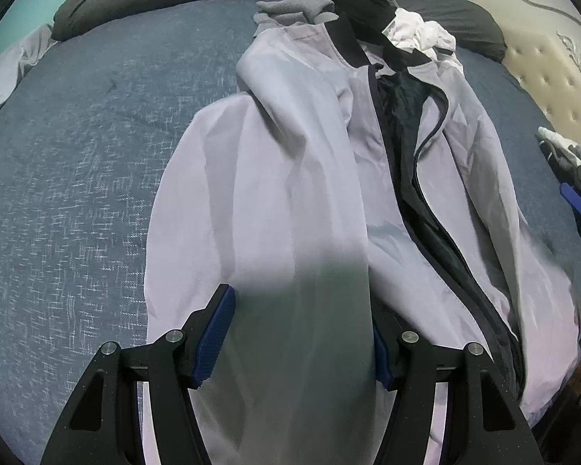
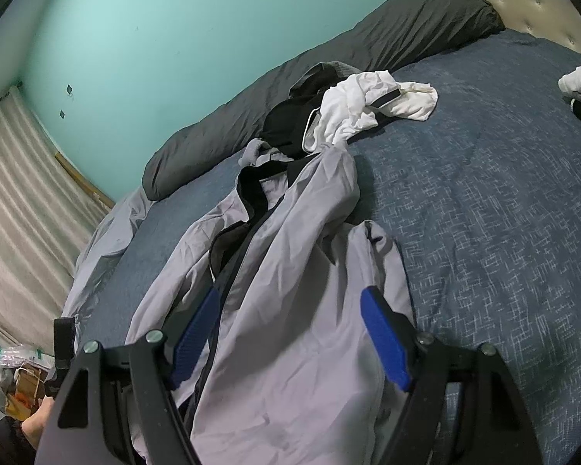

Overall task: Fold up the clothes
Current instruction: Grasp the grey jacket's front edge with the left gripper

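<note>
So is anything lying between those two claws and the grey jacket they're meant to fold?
Nothing visible. The grey jacket lies spread on the blue bedspread, directly under both open claws, left and right. The white garment and black garment sit beyond its collar, away from the claws.

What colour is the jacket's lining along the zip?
Black, against the pale lilac-grey jacket; the lining shows best in the left wrist view.
</note>
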